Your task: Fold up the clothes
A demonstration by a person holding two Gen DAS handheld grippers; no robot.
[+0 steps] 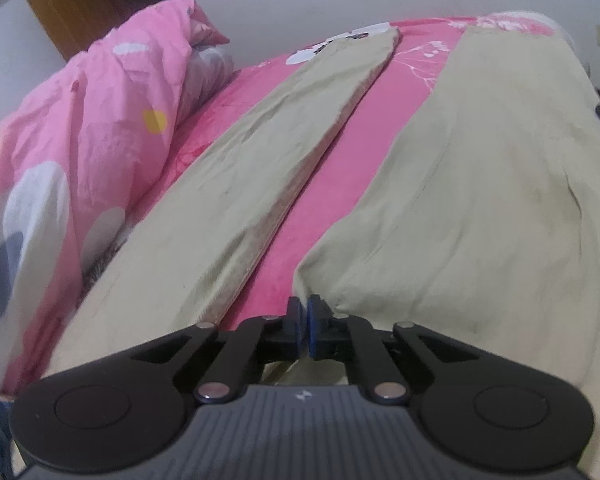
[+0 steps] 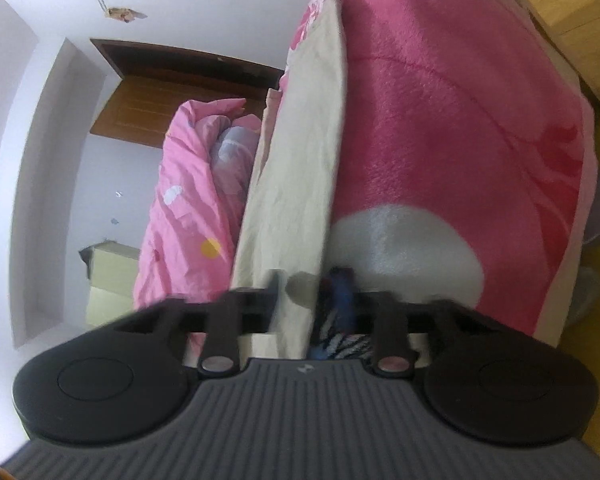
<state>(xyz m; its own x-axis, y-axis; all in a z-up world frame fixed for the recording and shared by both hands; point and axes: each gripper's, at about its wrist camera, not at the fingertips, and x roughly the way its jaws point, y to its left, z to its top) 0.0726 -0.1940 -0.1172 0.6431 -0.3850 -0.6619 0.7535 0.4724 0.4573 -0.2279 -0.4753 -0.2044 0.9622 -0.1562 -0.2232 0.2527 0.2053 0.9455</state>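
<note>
Beige trousers (image 1: 260, 184) lie spread on a pink blanket (image 1: 364, 136), their two legs running away from me with a pink strip between them. My left gripper (image 1: 304, 308) sits at the near end of that strip, where the right leg (image 1: 480, 184) begins. Its blue pads are together and pinch the puckered edge of the cloth. The right wrist view is rolled sideways and blurred. There a trouser leg (image 2: 300, 168) hangs as a long beige band, and my right gripper (image 2: 308, 280) is shut on its near end.
A crumpled pink quilt (image 1: 80, 120) with white and yellow spots is heaped on the left of the bed. Behind it stand a brown wooden panel (image 1: 96, 0) and a white wall. Wooden floor (image 2: 580, 0) shows past the bed's edge. Striped cloth (image 2: 340, 344) lies under the right gripper.
</note>
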